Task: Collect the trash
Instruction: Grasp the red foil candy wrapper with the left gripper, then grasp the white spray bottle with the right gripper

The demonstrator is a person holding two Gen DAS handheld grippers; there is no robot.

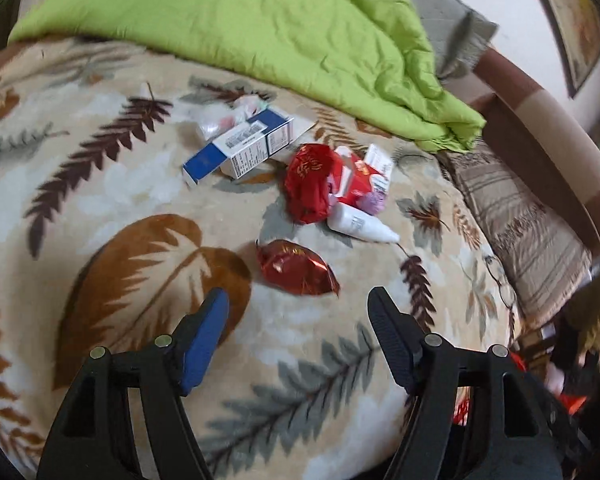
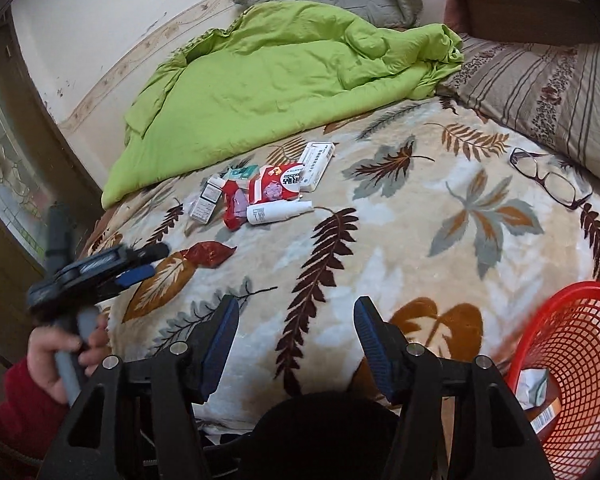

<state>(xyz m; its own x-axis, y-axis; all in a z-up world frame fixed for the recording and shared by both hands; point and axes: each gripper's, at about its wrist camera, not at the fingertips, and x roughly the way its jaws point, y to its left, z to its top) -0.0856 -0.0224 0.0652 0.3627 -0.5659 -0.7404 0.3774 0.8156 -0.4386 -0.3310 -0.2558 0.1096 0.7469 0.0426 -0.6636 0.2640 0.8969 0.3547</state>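
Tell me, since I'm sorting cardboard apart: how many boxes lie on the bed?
3, maybe more hidden: a blue-and-white box left of the pile, a red-and-white box in the middle, and a white box behind it nearest the green quilt.

A bed under a leaf-print blanket point(image 1: 148, 208) carries a foil wrapper point(image 1: 296, 268) just ahead of the left jaws, boxes point(image 1: 240, 148), a white bottle point(image 1: 360, 226), green quilt point(image 1: 260, 28), glasses point(image 2: 550, 180).
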